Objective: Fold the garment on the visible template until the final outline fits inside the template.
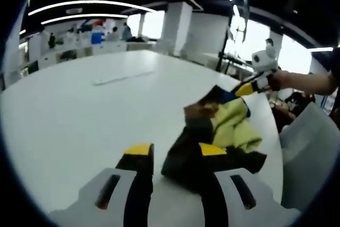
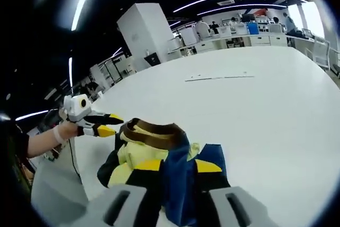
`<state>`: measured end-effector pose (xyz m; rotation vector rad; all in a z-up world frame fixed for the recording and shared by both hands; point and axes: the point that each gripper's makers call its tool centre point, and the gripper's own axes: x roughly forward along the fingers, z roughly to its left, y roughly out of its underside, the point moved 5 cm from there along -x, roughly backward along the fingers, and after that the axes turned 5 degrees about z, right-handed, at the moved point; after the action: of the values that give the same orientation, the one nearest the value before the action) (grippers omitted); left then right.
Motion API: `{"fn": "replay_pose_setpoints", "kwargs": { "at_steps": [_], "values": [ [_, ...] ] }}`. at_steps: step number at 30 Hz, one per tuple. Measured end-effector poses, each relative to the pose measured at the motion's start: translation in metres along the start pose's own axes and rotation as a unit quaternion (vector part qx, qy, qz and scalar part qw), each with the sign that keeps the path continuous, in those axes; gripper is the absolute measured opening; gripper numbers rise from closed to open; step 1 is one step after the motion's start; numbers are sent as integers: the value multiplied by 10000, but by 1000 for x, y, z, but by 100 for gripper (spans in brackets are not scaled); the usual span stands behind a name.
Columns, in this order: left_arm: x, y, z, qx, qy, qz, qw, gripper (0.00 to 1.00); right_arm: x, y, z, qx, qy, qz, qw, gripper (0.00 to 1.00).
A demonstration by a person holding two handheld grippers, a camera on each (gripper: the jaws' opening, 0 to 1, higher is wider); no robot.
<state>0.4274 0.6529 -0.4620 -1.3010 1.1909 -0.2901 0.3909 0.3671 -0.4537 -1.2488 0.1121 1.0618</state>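
Worktop: white worktop (image 1: 79, 115), open office behind.
Garment: crumpled yellow, navy and brown garment (image 2: 159, 155) at worktop edge.
Left tongs (image 1: 172, 155): clenched on garment.
Right tongs (image 2: 178, 166): clenched on garment.

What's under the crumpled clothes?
The white table is under the garment. The spot right beneath it is covered, so any template there can't be seen. The right gripper and left gripper pinch its edges.
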Motion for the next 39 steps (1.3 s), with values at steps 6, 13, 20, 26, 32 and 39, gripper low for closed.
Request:
{"fn": "replay_pose_setpoints", "kwargs": {
  "at_steps": [6,13,20,26,32,39],
  "values": [
    [0,4,-1,-16,-1,44,10000,27,-7,3,-6,-128,108,-134,9998,0],
    [5,7,4,-156,-6,66,9999,23,-16,5,-11,-29,208,-279,9994,0],
    [14,13,10,-364,105,179,9991,16,-18,5,-8,-6,217,-349,9992,0],
    [16,21,4,-486,187,335,9981,7,-18,4,-7,4,202,-365,9991,0],
    [18,26,2,-409,205,495,9977,10,-18,3,-6,22,198,-394,9990,0],
    [21,27,2,-345,192,558,9977,15,-19,4,-6,53,188,-405,9990,0]
  ]
}}
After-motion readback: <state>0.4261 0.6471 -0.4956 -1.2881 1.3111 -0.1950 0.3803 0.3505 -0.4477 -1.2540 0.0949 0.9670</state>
